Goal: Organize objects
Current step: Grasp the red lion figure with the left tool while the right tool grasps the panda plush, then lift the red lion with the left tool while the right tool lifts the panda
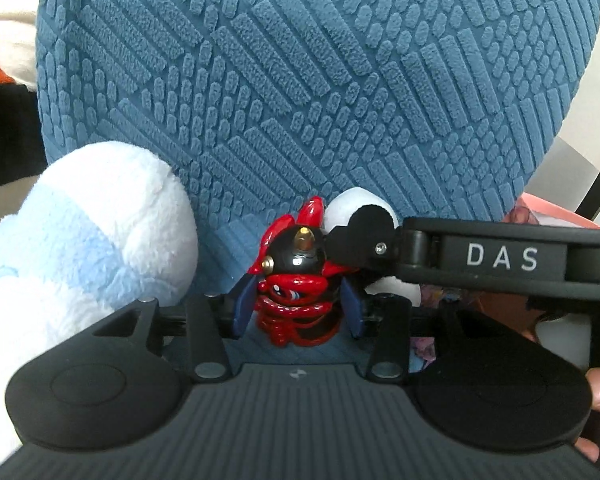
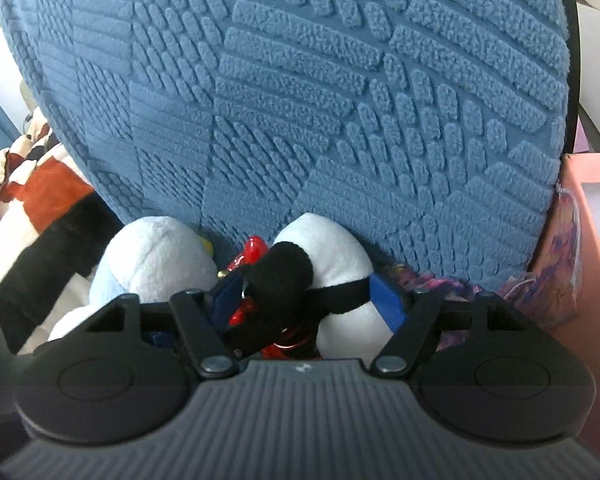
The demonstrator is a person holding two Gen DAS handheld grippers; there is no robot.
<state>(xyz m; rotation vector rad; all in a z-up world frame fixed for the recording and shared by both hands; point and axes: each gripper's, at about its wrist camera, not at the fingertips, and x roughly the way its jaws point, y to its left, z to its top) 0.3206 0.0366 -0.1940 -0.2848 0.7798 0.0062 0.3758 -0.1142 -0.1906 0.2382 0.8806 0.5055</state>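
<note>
My left gripper (image 1: 296, 312) is shut on a small red and black figurine (image 1: 296, 280) with a red cord, held in front of a blue textured cushion (image 1: 300, 80). My right gripper (image 2: 308, 300) is shut on a white and black plush toy (image 2: 324, 264), right beside the figurine (image 2: 254, 252). The right gripper's body (image 1: 500, 256), marked DAS, crosses the left wrist view at the right, with the plush (image 1: 364, 208) behind it. A white and light blue plush (image 1: 88, 232) lies to the left, also in the right wrist view (image 2: 156, 256).
The blue cushion (image 2: 300, 100) fills the background. A pink box wall (image 2: 588, 240) stands at the right with a purple patterned bag (image 2: 556, 280) against it. An orange, black and white blanket (image 2: 40, 208) lies at the left.
</note>
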